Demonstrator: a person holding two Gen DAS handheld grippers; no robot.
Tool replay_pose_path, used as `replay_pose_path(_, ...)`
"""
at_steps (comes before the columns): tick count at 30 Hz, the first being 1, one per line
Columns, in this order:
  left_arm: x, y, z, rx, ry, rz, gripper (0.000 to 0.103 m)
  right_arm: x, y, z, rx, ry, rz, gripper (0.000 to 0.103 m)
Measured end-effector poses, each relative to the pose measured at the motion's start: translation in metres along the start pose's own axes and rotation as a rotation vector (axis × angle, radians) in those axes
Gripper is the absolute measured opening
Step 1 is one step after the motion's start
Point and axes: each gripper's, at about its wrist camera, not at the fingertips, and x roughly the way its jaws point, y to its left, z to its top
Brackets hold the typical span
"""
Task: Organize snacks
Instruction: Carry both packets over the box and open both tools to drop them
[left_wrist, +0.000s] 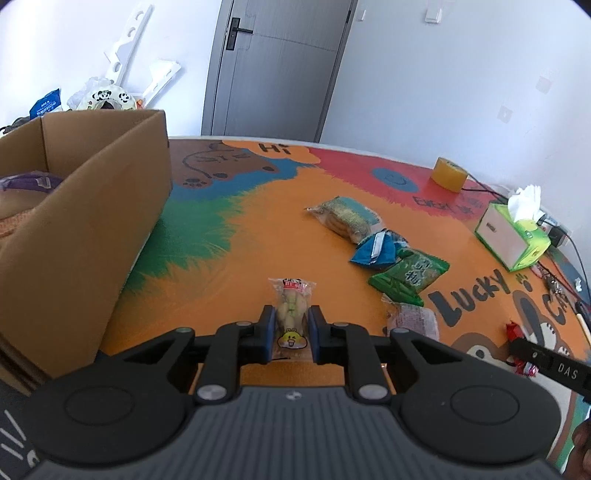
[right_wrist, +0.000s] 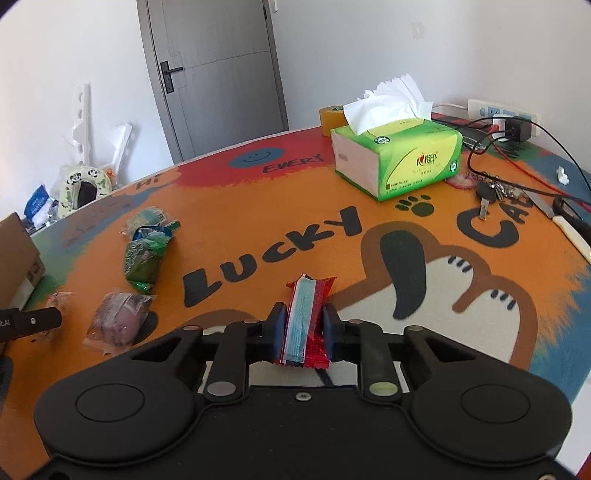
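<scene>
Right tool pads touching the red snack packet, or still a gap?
Touching. The right wrist view shows both blue pads of the right tool pressed against the sides of the red snack packet.

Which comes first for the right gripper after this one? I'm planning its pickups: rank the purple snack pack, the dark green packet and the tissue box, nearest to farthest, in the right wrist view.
From the right gripper:
1. Purple snack pack, low at its left.
2. Dark green packet, farther back on the left.
3. Tissue box, far back on the right.
</scene>
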Motion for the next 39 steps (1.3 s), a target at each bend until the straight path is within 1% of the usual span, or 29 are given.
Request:
replay_pose_path(2, -0.006, 0.000, 0.002, -0.003, -0.014, -0.007, 0.018, -0.006, 0.000, -0.001, 0.021, -0.006, 0.027, 0.022)
replay_pose_path(5, -0.018, 0.002, 0.005, -0.004, -0.038, -0.016, 0.018, -0.016, 0.004, 0.001, 0.018, -0.028, 0.038, 0.022)
replay_pose_path(13, -0.047, 0.008, 0.013, -0.012, -0.100, -0.024, 0.018, -0.044, 0.020, 0.009, 0.025, -0.084, 0.102, 0.022)
replay_pose_path(23, -0.085, 0.025, 0.019, -0.026, -0.171, -0.028, 0.018, -0.070, 0.051, 0.014, 0.001, -0.139, 0.174, 0.022)
replay_pose_path(32, -0.114, 0.044, 0.026, -0.037, -0.231, -0.019, 0.018, -0.086, 0.081, 0.017, -0.032, -0.174, 0.233, 0.022)
replay_pose_path(39, -0.131, 0.059, 0.030, -0.045, -0.261, -0.008, 0.018, -0.092, 0.101, 0.020, -0.051, -0.189, 0.268, 0.022)
